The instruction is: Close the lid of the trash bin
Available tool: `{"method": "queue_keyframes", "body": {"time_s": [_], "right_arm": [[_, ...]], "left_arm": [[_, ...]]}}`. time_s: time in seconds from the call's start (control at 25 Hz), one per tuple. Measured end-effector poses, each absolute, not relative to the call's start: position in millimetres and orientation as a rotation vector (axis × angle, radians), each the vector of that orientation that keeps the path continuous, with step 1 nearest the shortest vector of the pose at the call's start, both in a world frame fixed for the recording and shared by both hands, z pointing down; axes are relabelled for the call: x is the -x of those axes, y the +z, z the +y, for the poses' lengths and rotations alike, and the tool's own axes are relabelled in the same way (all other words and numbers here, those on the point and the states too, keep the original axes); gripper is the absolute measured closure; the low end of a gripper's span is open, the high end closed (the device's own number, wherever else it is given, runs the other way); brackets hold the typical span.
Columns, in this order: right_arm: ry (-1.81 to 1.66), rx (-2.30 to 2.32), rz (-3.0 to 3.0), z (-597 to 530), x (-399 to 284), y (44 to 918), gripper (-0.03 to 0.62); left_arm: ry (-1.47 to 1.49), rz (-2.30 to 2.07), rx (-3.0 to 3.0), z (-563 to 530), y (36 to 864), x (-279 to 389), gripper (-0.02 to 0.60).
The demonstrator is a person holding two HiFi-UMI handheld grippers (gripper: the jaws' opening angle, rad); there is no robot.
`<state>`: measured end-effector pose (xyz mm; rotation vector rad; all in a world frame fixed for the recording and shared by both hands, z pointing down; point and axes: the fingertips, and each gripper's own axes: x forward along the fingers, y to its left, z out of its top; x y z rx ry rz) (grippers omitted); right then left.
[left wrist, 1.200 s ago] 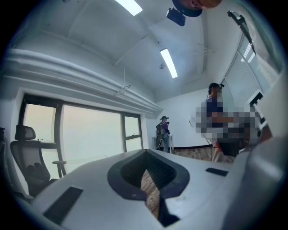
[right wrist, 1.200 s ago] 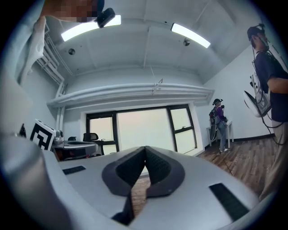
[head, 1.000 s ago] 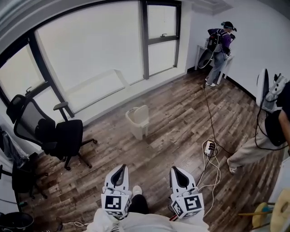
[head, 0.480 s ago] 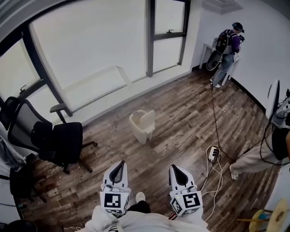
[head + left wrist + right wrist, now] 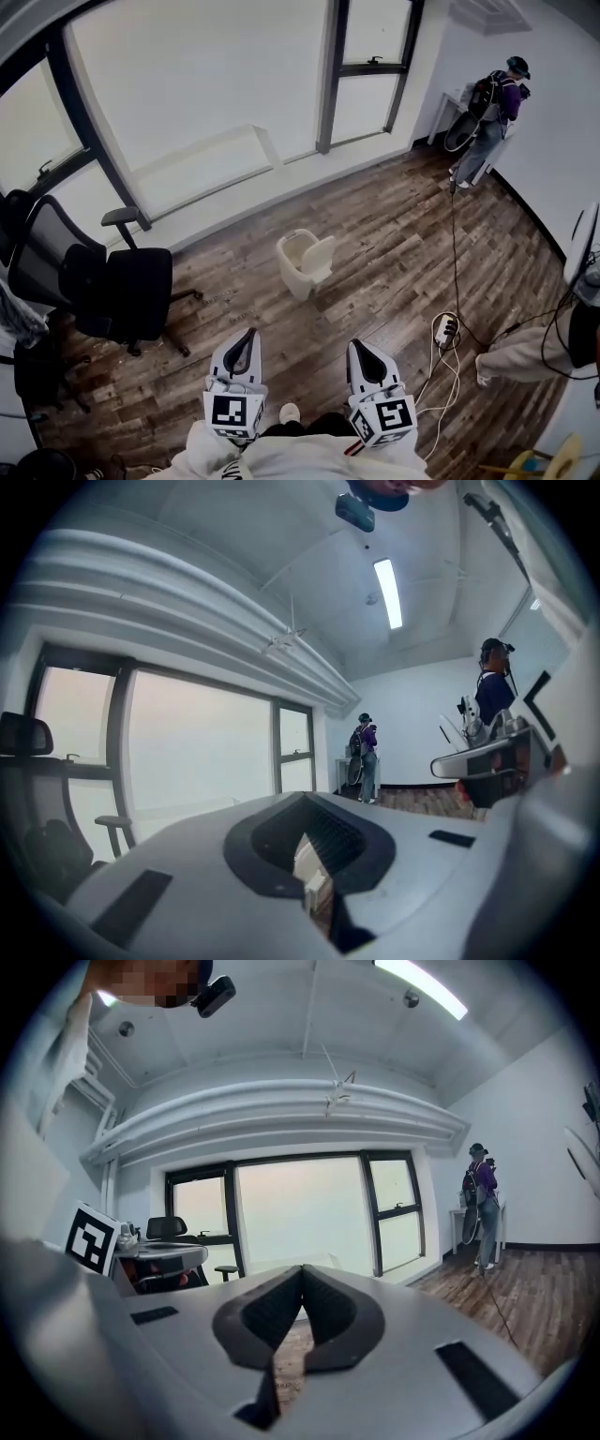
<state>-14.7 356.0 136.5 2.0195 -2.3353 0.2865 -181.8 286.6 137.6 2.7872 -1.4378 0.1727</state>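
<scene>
The cream trash bin [image 5: 302,263] stands on the wooden floor in the middle of the room, its lid [image 5: 321,253] tipped up at its right side. Both grippers are held low near the person's body, well short of the bin. My left gripper [image 5: 247,335] is shut and holds nothing; in the left gripper view [image 5: 305,799] a sliver of the bin [image 5: 308,860] shows through the hollow between its pads. My right gripper [image 5: 357,344] is shut and empty too [image 5: 302,1269], pointing toward the window wall.
A black office chair [image 5: 103,281] stands left of the bin by the windows. A power strip with cables [image 5: 444,330] lies on the floor to the right. One person [image 5: 492,117] stands at the far right corner; another person's leg [image 5: 520,352] is at the right edge.
The view has shifted forward toward the bin, which now sits lower and nearer in the head view. Both grippers stay shut and keep the same pose.
</scene>
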Motion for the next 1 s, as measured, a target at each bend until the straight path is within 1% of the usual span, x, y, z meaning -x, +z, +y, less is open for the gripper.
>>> {"method": "queue_keyframes", "body": {"time_s": [0.16, 0.36, 0.52, 0.76, 1.0], "right_arm": [[0.325, -2.012, -2.32, 329, 2, 147, 0.571], [0.367, -2.002, -2.325, 281, -25, 163, 0.571], [0.381, -1.987, -2.36, 219, -57, 173, 0.571], [0.342, -1.963, -2.395, 126, -114, 160, 0.571], [0.384, -1.908, -2.417, 70, -151, 176, 0.571]], "left_arm": [[0.191, -1.421, -2.788, 261, 149, 168, 0.575], [0.25, -1.392, -2.784, 221, 163, 136, 0.575], [0.255, -1.429, -2.763, 163, 166, 104, 0.575], [0.254, -1.466, -2.752, 71, 155, 46, 0.575], [0.293, -1.495, -2.711, 21, 174, 11, 0.574]]}}
